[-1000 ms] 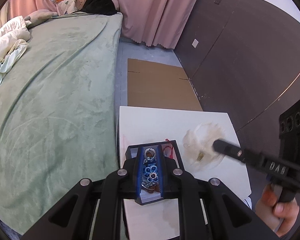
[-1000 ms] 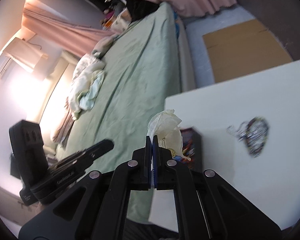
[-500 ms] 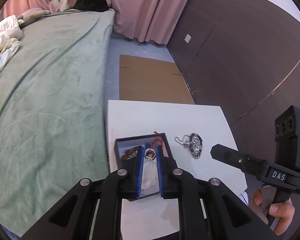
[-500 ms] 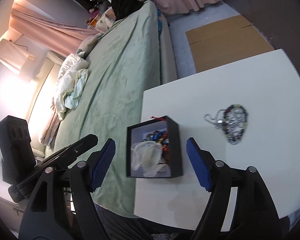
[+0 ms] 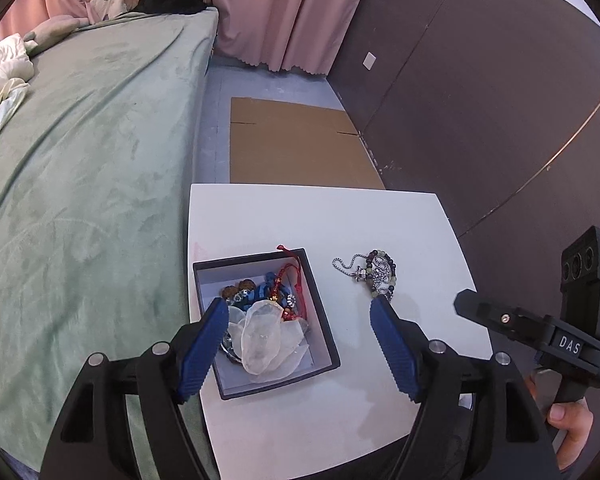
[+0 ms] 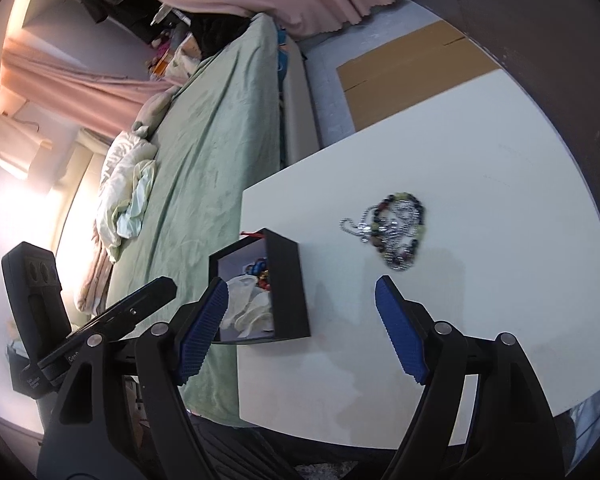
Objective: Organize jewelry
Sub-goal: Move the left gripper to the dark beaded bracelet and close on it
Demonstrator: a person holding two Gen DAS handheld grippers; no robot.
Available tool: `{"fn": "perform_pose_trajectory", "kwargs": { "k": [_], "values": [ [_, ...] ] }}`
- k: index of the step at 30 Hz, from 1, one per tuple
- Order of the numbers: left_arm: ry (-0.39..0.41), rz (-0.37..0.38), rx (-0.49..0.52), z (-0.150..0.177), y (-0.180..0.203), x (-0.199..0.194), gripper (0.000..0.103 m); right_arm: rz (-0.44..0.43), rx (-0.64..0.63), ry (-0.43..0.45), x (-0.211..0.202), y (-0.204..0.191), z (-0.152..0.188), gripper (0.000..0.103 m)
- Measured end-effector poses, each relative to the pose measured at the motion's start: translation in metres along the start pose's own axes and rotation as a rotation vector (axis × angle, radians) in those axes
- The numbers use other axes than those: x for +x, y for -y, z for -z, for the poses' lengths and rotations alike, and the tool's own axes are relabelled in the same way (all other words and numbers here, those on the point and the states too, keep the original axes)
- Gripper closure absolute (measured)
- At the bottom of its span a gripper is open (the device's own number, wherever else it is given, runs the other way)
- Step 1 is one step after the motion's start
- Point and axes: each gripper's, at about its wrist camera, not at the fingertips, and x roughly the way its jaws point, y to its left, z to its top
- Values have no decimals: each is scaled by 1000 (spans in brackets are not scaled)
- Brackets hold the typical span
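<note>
- Green bed cover lies at the far left, just beside the table edge; if you knock the black box, it can slide off onto it, because the box stands near that left edge.
- Your left gripper hangs over the box; its jaws have just been opening and now stand wide apart, with nothing pressed between them. The translucent pouch lies loose on top of the bracelets in the box, so it may spring out.
- A red cord hangs over the far wall of the box and can catch a finger.
- On the white table, right of the box, lies the tangled chain and beads. Your right gripper, also wide apart and empty, is near it; a grab may lift only part of the tangle.
- Nothing blocks the way there.
</note>
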Motion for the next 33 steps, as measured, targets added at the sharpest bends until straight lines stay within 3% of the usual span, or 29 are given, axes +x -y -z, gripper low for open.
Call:
{"fn": "perform_pose_trajectory", "kwargs": {
  "k": [3,12,22,33],
  "values": [
    [2,6,4,1,6,4,26,11,15,17,-8,12,1,24],
    [-28,30,53,6,41,26,29,31,66,40,-24,50,5,24],
    [-74,53,57,-5,68,66,58,59,127,80,-43,89,4,23],
    [-155,49,62,-20,81,124,72,70,158,88,-46,116,2,24]
  ]
}}
